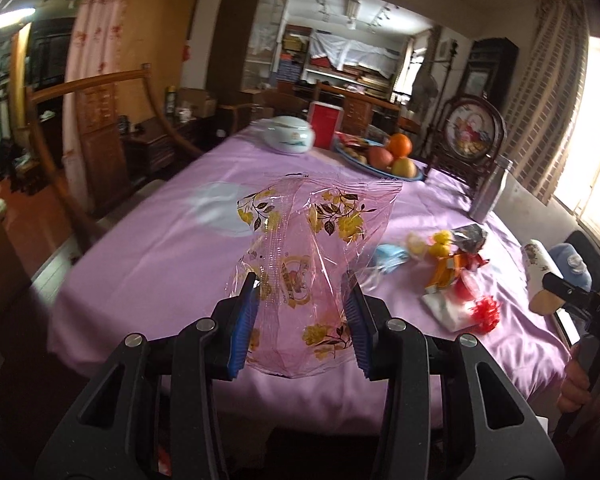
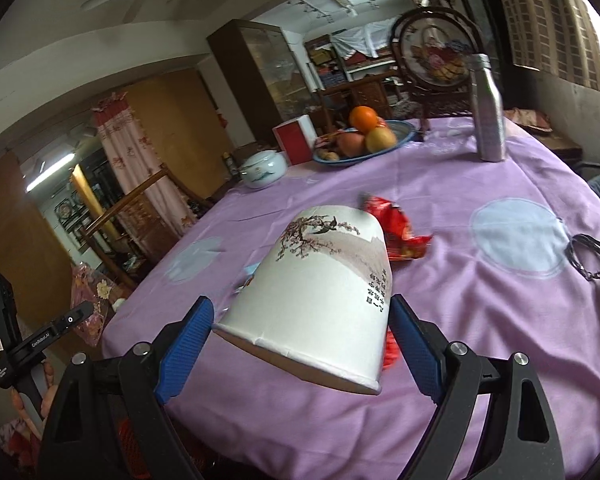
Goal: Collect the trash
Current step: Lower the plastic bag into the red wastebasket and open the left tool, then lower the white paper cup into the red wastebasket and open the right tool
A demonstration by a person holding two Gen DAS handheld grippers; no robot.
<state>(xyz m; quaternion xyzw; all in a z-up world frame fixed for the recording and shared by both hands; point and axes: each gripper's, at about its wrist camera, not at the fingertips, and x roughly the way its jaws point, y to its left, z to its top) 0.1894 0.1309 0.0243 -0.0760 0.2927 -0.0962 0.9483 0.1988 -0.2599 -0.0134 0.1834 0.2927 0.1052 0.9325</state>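
Item: trash collection, partly done. Left gripper (image 1: 302,280): fingers closed on a clear floral plastic bag (image 1: 312,248), held up above the counter (image 1: 148,264). Right gripper (image 2: 300,324): fingers spread wide, clamping a paper cup (image 2: 320,292), tilted with its mouth toward the camera.

Outstanding: wrapper pile (image 1: 456,276) near the counter's right edge; red snack packet (image 2: 400,228) just behind the cup.

Clearance: open cloth at centre; fruit plate (image 2: 404,136), metal bottle (image 2: 488,120) and ceramic jar (image 1: 288,136) stand well apart at the far side.
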